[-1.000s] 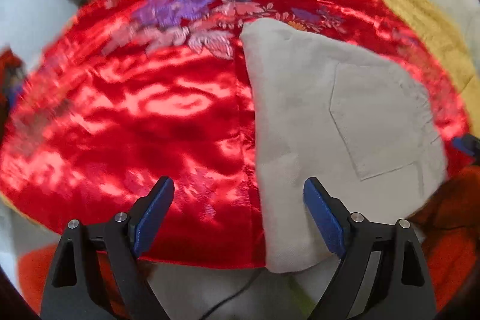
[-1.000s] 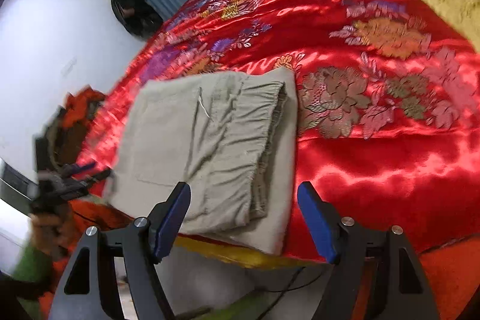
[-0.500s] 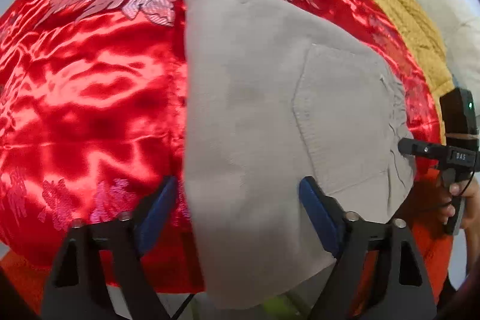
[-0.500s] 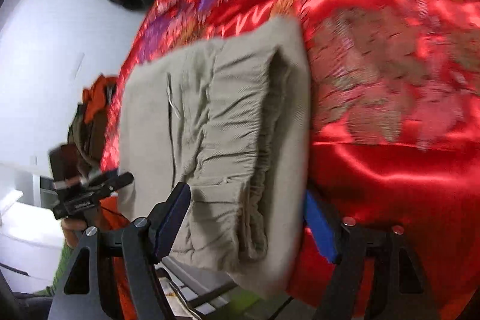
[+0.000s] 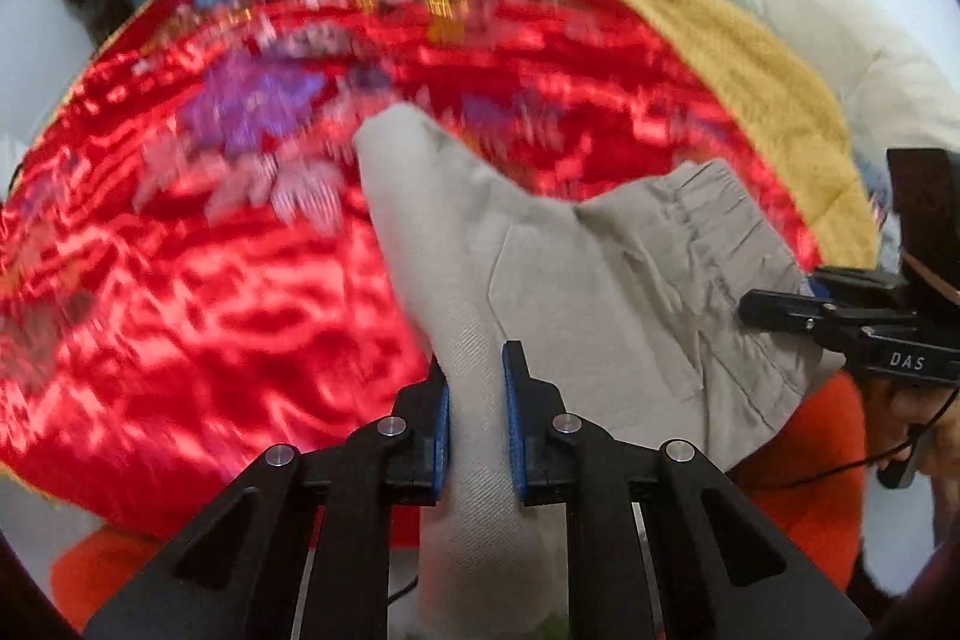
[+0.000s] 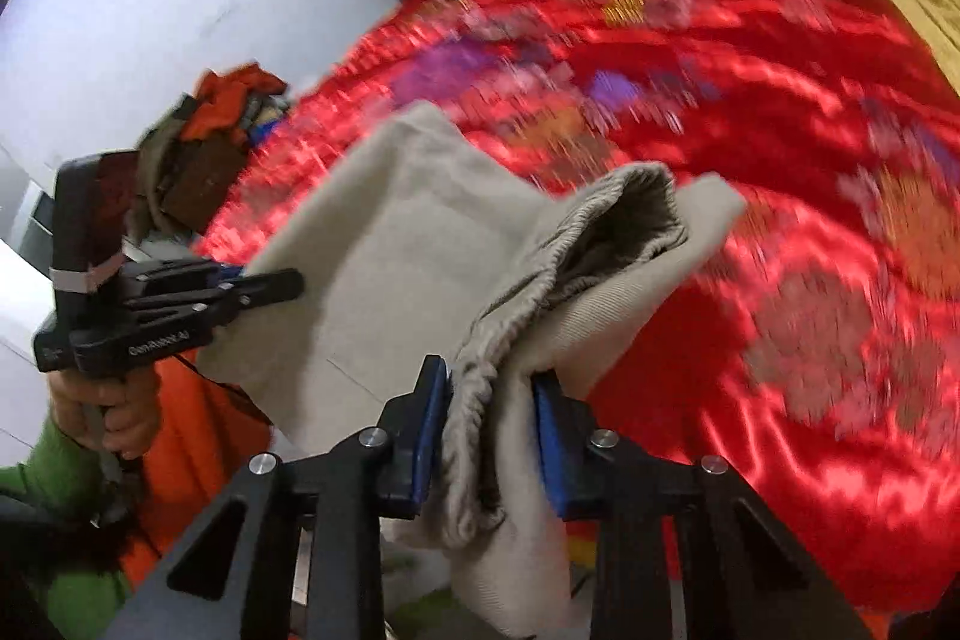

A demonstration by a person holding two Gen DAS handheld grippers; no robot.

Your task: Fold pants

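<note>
We see the pants [image 5: 600, 292], beige and folded, held up off the red cover [image 5: 210, 292] at their near edge by our 2 grippers. Our left gripper [image 5: 475, 424] is clamped on a thick fold of the cloth, which runs between its blue pads [image 5: 441, 436] and hangs down below them. Our right gripper [image 6: 491, 436] is pinched on the gathered waistband [image 6: 540, 280], the elastic bunched between its pads [image 6: 547, 436] and the open waist gaping just beyond. In the right view the left gripper [image 6: 264, 287] bites the pants' [image 6: 390, 280] far side edge; in the left view the right gripper [image 5: 774, 310] does the same at the waistband end. The far corner of the pants rests on the cover [image 6: 780, 160]. A yellow blanket [image 5: 720, 58] lies along the cover's right side.
</note>
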